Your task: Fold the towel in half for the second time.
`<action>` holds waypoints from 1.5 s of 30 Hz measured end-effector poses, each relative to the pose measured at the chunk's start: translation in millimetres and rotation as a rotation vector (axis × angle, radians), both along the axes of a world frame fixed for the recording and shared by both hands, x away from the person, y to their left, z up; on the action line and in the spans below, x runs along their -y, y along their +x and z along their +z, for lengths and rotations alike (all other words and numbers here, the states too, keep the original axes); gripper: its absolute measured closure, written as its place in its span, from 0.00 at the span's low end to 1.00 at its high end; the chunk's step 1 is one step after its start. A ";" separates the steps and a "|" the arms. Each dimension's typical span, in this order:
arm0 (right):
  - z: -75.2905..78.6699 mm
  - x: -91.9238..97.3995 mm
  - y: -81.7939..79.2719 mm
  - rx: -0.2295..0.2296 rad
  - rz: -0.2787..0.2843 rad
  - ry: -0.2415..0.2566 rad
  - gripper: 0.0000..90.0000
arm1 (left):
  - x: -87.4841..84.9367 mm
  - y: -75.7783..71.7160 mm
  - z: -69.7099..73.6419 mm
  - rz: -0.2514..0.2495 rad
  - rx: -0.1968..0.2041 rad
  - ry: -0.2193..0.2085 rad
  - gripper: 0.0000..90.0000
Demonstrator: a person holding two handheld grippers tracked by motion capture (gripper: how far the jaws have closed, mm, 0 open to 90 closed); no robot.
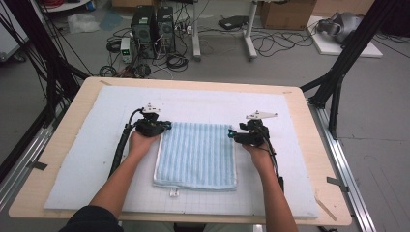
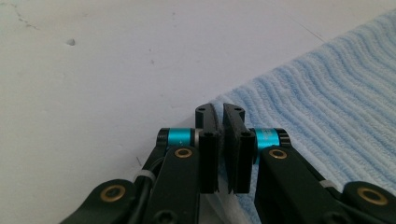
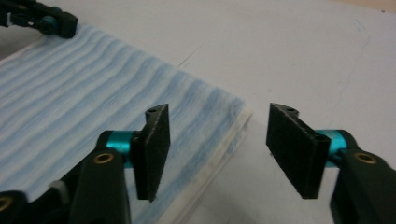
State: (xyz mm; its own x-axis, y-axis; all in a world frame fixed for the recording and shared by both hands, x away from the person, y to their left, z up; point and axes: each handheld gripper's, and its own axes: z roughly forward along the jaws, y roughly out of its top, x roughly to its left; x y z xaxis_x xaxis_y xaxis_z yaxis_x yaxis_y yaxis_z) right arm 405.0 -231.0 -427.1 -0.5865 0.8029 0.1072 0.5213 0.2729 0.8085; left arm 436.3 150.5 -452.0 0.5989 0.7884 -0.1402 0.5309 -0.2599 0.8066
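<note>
White mat bare around towel; passage free.

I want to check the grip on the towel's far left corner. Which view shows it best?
The left gripper view: the left gripper has its jaws shut on the towel corner, seen up close. The high view shows that gripper at the towel's corner, too small to judge. The right gripper view shows it far off.

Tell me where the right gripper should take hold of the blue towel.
At the far right corner of the towel, coming in from the right side. The folded layers end there in an exposed edge lying flat, and the right gripper already straddles it with jaws apart.
</note>
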 end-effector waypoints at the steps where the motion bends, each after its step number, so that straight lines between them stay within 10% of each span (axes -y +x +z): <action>1: -0.7 -2.0 4.7 -0.008 -0.012 -0.006 0.50 | 0.0 -0.1 0.0 0.000 -0.001 -0.001 0.94; 8: -17.9 -19.9 27.5 -0.078 -0.015 -0.101 0.68 | -3.0 0.5 -0.1 -0.001 -0.012 -0.037 0.95; 11: -18.7 -24.2 28.0 -0.058 0.004 -0.112 0.88 | -3.2 0.5 0.0 -0.006 -0.013 -0.040 0.95; 17: -13.1 -26.1 32.7 -0.011 0.005 -0.141 0.95 | -9.3 2.5 2.7 0.037 0.022 -0.095 0.95; 21: -2.7 -25.8 37.3 0.047 -0.041 -0.104 0.95 | -12.6 1.7 15.2 0.047 0.152 -0.147 0.95; 25: 3.6 -23.6 36.2 0.079 -0.048 -0.010 0.95 | -21.4 -1.0 18.5 0.034 0.125 -0.168 0.95; 34: 14.1 -16.4 11.3 0.113 0.029 0.036 0.95 | -25.3 -33.5 32.4 -0.037 0.223 -0.212 0.95; 45: 21.8 -8.2 -26.1 0.146 0.082 0.058 0.95 | -29.7 -72.0 31.8 -0.095 0.238 -0.221 0.95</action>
State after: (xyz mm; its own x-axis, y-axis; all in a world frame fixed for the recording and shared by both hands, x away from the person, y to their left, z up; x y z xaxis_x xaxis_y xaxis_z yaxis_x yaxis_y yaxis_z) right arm 378.9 -222.8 -405.3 -0.6624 0.7466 0.0611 0.3751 0.2600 0.8898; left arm 364.3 180.2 -420.2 0.7050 0.6934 -0.1487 0.3027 -0.1046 0.9473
